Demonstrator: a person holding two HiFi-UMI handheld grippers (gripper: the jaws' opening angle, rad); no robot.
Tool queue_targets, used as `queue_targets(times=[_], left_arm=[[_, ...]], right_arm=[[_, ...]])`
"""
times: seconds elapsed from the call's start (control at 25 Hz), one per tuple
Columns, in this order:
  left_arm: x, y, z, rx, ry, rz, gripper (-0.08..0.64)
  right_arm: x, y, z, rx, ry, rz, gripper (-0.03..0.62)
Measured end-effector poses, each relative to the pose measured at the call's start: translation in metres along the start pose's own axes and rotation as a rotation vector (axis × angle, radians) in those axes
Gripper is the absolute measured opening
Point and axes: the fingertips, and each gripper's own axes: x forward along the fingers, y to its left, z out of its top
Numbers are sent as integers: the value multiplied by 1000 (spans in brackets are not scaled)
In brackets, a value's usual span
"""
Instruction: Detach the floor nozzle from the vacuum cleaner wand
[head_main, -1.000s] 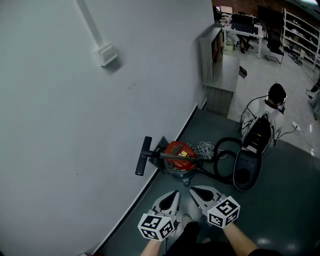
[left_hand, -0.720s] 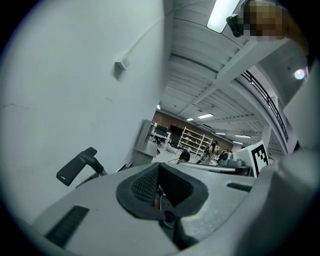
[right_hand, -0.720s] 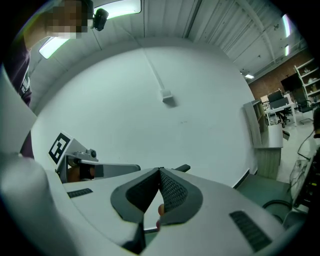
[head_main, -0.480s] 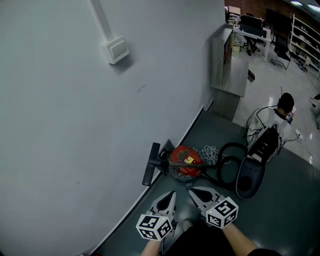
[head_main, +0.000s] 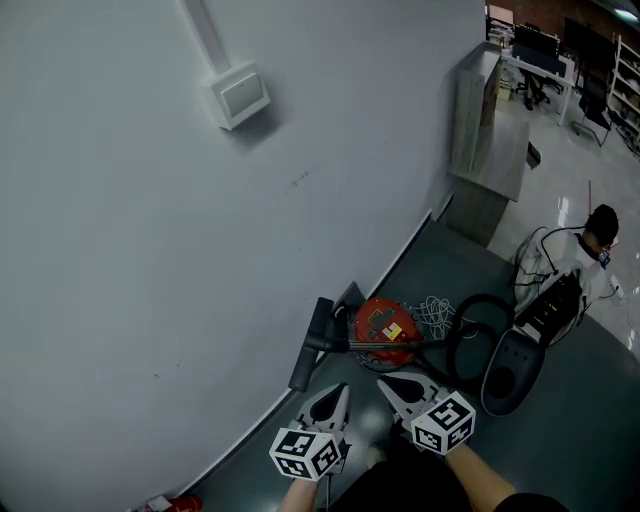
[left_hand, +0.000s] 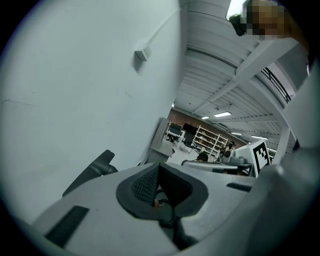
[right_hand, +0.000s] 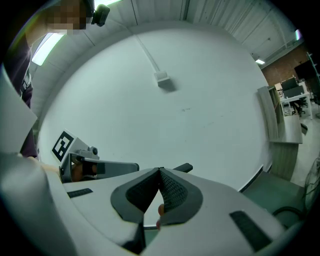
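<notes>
In the head view a red canister vacuum (head_main: 386, 328) lies on the dark floor beside the wall. Its black floor nozzle (head_main: 309, 345) rests against the wall's foot, and the thin wand (head_main: 400, 345) runs right from it over the canister. A black hose (head_main: 466, 345) loops off to the right. My left gripper (head_main: 343, 391) and right gripper (head_main: 384, 381) hover side by side just short of the canister, both shut and empty. The nozzle (left_hand: 92, 172) shows past the shut left gripper (left_hand: 159, 167). A sliver of the nozzle (right_hand: 183, 167) peeks over the shut right gripper (right_hand: 160, 171).
The white wall with a junction box (head_main: 240, 95) fills the left. A coil of white cable (head_main: 432, 310) and a dark grey shell (head_main: 510, 370) lie right of the vacuum. A person (head_main: 590, 250) sits on the floor at the far right, by a grey cabinet (head_main: 490, 130).
Both grippers have come forward toward the vacuum, still shut. The vacuum now sits nearer the fingertips in the head view, and the view has swung left along the wall.
</notes>
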Motion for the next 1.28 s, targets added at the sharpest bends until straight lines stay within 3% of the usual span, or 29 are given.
queue_targets(times=[0.24, 0.56, 0.72, 0.96, 1.28], left_arm=[[39, 19, 11, 43, 56, 19, 5], [77, 33, 23, 43, 87, 62, 5], [84, 37, 23, 100, 133, 58, 5], [93, 54, 12, 373, 303, 79, 5], [103, 88, -14, 804, 586, 55, 37]], right_arm=[[24, -42, 8, 20, 27, 48, 18], [46, -79, 17, 69, 39, 109, 18], [52, -86, 11, 94, 55, 122, 18], [69, -91, -11, 74, 100, 132, 20], [101, -90, -64, -158, 195, 163, 31]])
